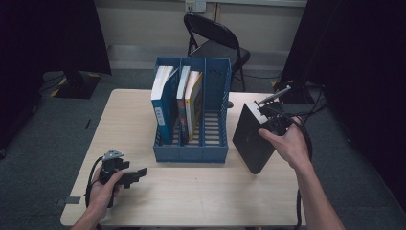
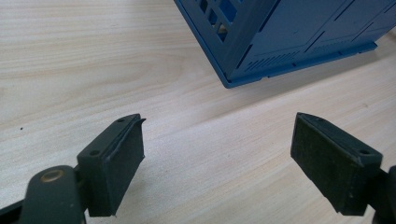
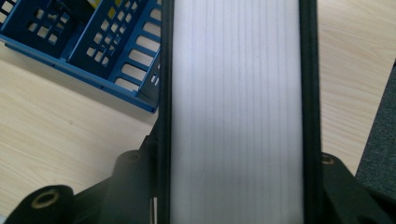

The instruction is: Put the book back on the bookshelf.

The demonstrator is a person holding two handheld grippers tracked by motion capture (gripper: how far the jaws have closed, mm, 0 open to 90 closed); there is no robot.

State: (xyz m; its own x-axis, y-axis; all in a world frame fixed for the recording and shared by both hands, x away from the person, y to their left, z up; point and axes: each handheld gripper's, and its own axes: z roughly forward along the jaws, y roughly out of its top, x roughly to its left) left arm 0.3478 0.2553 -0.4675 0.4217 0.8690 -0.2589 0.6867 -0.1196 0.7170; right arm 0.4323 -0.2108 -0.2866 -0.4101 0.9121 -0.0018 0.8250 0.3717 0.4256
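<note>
the right tool (image 1: 268, 125) pinches a thick black book (image 1: 252, 136), one jaw on each cover; in the right gripper view the white page edge (image 3: 236, 112) runs straight up between the two jaws. the book is upright and tilted at about 3 o'clock from the blue file rack (image 1: 191, 148), its lower corner at or just above the worktop (image 1: 191, 196), which i cannot tell. a narrow gap separates it from the rack's right wall.

the rack stands at the worktop's middle with three slots opening upward. the left slot holds a blue-covered book (image 1: 163, 103), the middle slot two more books (image 1: 189, 100), and the right slot (image 1: 214, 112) has free room. the rack's front lip sits well in from the near edge.

the left tool (image 1: 136, 173) rests at about 7 o'clock from the rack, low over the wood, its jaws spread wide with bare worktop between them; the rack's corner (image 2: 229, 81) lies just ahead of them at 1 o'clock.

the worktop is pale wood grain, with an open stretch along its near side. around it is grey carpet, a black folding chair (image 1: 215, 38) at 12 o'clock beyond the rack, and dark curtains on both sides.
</note>
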